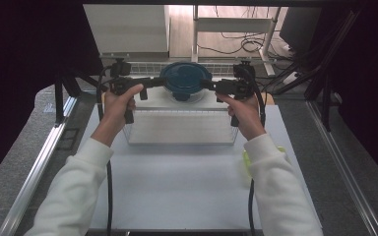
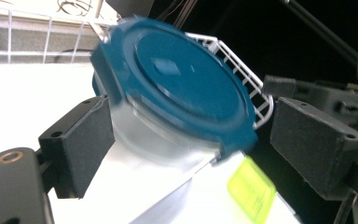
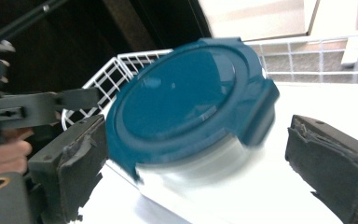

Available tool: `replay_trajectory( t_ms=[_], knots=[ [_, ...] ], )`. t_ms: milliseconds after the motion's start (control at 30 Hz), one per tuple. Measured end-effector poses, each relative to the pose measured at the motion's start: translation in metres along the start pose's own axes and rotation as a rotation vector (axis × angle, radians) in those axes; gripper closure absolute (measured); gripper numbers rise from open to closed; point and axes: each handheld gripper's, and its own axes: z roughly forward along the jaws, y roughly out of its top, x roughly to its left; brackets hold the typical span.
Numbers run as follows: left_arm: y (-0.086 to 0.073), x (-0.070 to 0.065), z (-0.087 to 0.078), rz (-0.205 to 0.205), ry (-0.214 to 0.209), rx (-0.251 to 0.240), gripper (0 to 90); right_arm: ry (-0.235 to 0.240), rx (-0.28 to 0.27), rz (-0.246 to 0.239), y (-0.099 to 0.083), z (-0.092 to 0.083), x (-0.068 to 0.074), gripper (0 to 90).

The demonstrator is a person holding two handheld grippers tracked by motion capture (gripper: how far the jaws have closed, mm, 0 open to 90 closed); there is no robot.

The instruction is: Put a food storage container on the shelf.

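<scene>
While the person's hands come in from the bottom of the high view, the left gripper (image 1: 155, 82) sits at the left edge of a round container with a blue lid (image 1: 185, 78), its jaws spread apart. From the left gripper view those jaws stand wide on either side of the container (image 2: 177, 98), and whether the left pad (image 2: 81, 140) is touching the clear wall cannot be told, while the right pad (image 2: 317, 140) is well clear of it; nothing is gripped.

The container has a clear body under the dark blue lid, which has clip tabs at its rim, and it rests on top of a white box (image 1: 179, 125) with a ribbed front that stands at the far middle of the white table (image 1: 177, 187). What lies inside the container cannot be told through the lid and the motion blur. A white wire rack (image 3: 116, 70) stands just behind it.

At the right, the right gripper (image 1: 207, 85) points in at the container's right edge, jaws likewise released. The right gripper view shows its two worn pads (image 3: 81, 158) standing apart from the container (image 3: 191, 102), neither pressing on it.

A yellow-green item (image 1: 246, 160) lies on the table by the right sleeve.
</scene>
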Motion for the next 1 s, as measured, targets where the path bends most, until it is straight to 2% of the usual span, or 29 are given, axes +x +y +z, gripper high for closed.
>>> replay_trajectory(
  t_ms=[33,67,100,133,167,233,267,300,333,367,433,467,500,533,600,633,667,700,733,767,800,833,933,1000],
  knots=[
    [-0.004,-0.002,-0.003,0.009,-0.004,0.001,13.1,0.000,0.000,0.000,0.000,0.000,0.000,6.4],
    [-0.010,-0.004,-0.007,0.016,-0.017,0.008,13.6,-0.017,-0.003,-0.024,-0.007,-0.008,-0.002,7.6],
    [-0.017,-0.006,-0.011,0.020,-0.038,0.005,13.6,-0.017,-0.003,-0.024,-0.007,-0.008,-0.002,7.6],
    [-0.024,-0.008,-0.017,0.046,-0.051,0.013,14.0,-0.020,0.001,-0.038,-0.011,-0.013,-0.003,8.1],
    [-0.029,-0.010,-0.020,0.062,-0.048,0.016,14.8,-0.024,0.007,-0.078,-0.021,-0.023,-0.006,9.6],
    [-0.045,-0.013,-0.031,0.082,-0.053,0.017,15.3,-0.024,0.015,-0.091,-0.026,-0.029,-0.006,9.8],
    [-0.052,-0.014,-0.035,0.098,-0.056,0.020,15.6,-0.014,0.016,-0.118,-0.041,-0.041,-0.005,10.8],
    [-0.065,-0.016,-0.041,0.131,-0.042,0.023,15.7,-0.008,0.018,-0.123,-0.046,-0.044,-0.004,12.0],
    [-0.065,-0.016,-0.041,0.131,-0.042,0.023,15.8,-0.008,0.018,-0.123,-0.046,-0.044,-0.004,12.0],
    [-0.072,-0.017,-0.045,0.141,-0.038,0.029,15.7,0.009,0.029,-0.124,-0.060,-0.052,-0.005,15.9],
    [-0.089,-0.014,-0.050,0.151,-0.044,0.032,15.7,0.023,0.033,-0.119,-0.067,-0.055,-0.006,16.7],
    [-0.095,-0.013,-0.052,0.147,-0.035,0.029,15.6,0.034,0.040,-0.121,-0.075,-0.058,-0.009,16.9],
    [-0.109,-0.010,-0.056,0.164,-0.005,0.032,15.7,0.018,0.048,-0.128,-0.087,-0.061,-0.016,16.9],
    [-0.109,-0.010,-0.056,0.164,-0.005,0.032,15.7,0.018,0.048,-0.128,-0.087,-0.061,-0.016,16.9],
    [-0.129,-0.006,-0.063,0.157,0.009,0.031,15.7,0.009,0.067,-0.143,-0.103,-0.065,-0.022,17.0],
    [-0.129,-0.006,-0.063,0.157,0.009,0.031,15.7,-0.002,0.078,-0.150,-0.109,-0.066,-0.023,17.1],
    [-0.141,-0.003,-0.067,0.142,-0.004,0.032,15.8,-0.012,0.087,-0.164,-0.116,-0.068,-0.023,17.5],
    [-0.141,-0.003,-0.067,0.142,-0.004,0.032,16.2,-0.013,0.095,-0.181,-0.122,-0.070,-0.023,18.2],
    [-0.153,-0.001,-0.068,0.118,-0.019,0.042,16.2,-0.014,0.106,-0.196,-0.128,-0.072,-0.023,18.9],
    [-0.153,-0.001,-0.068,0.118,-0.019,0.042,16.5,-0.014,0.106,-0.196,-0.128,-0.072,-0.023,18.9],
    [-0.166,0.000,-0.069,0.124,0.004,0.053,17.0,-0.010,0.123,-0.207,-0.139,-0.074,-0.024,19.5],
    [-0.166,0.000,-0.069,0.124,0.004,0.053,17.0,-0.010,0.123,-0.207,-0.139,-0.074,-0.024,19.5],
    [-0.184,0.001,-0.068,0.133,0.036,0.087,17.0,0.004,0.157,-0.202,-0.162,-0.074,-0.029,22.3],
    [-0.196,0.002,-0.067,0.150,0.068,0.115,17.4,0.008,0.165,-0.205,-0.168,-0.073,-0.031,22.8]
  ],
)
